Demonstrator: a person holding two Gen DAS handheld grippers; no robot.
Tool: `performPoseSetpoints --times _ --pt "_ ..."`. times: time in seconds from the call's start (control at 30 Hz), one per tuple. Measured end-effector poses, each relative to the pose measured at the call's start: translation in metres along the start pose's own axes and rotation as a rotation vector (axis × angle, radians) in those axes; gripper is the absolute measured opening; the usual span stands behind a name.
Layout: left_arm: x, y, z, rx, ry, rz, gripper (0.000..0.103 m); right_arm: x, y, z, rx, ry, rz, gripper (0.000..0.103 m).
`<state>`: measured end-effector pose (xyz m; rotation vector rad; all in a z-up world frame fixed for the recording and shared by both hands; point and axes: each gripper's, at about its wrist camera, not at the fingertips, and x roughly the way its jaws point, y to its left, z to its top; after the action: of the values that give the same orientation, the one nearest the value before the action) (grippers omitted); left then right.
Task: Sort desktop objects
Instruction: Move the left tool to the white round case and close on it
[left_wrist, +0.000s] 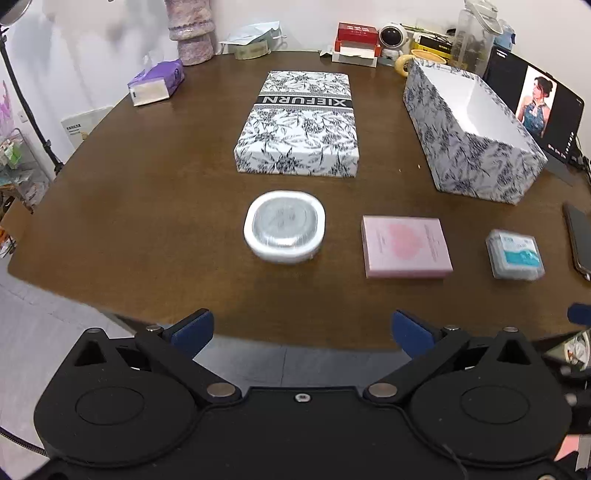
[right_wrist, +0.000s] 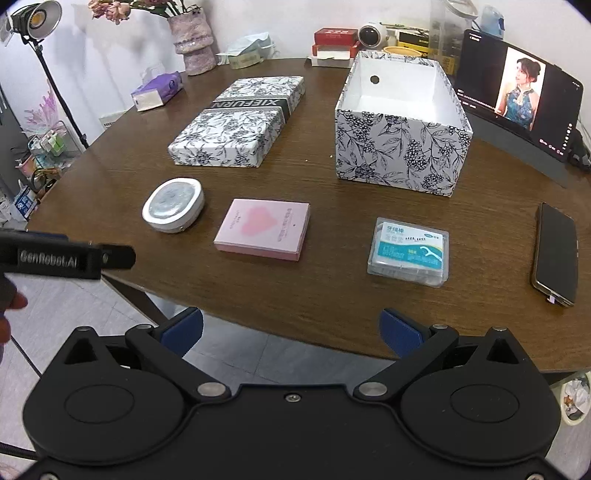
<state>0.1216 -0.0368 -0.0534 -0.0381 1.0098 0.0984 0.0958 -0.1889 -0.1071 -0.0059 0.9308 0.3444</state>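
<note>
Table (right_wrist: 332, 295): 1 open box (right_wrist: 399, 147) at right rear, empty; 1 lid (right_wrist: 236, 122) flat beside it. Front row, left to right: 1 round case (right_wrist: 173, 205), 1 pink box (right_wrist: 263, 233), 1 floss pack (right_wrist: 409, 251). Left gripper (left_wrist: 302, 326) and right gripper (right_wrist: 291, 326): both spread wide, holding nothing, at the near edge.

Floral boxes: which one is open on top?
The taller floral box on the right, by the tablet: its white inside shows and looks empty. The flat floral piece left of it, with the XIEFURN band, shows only its printed top.
</note>
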Motion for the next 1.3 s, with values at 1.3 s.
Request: performPoseSetpoints --times 1.3 --pt "0.146 0.011 0.079 0.083 0.223 0.002 0.085 0.076 -0.008 0.067 0.036 0.079 -0.073 0.103"
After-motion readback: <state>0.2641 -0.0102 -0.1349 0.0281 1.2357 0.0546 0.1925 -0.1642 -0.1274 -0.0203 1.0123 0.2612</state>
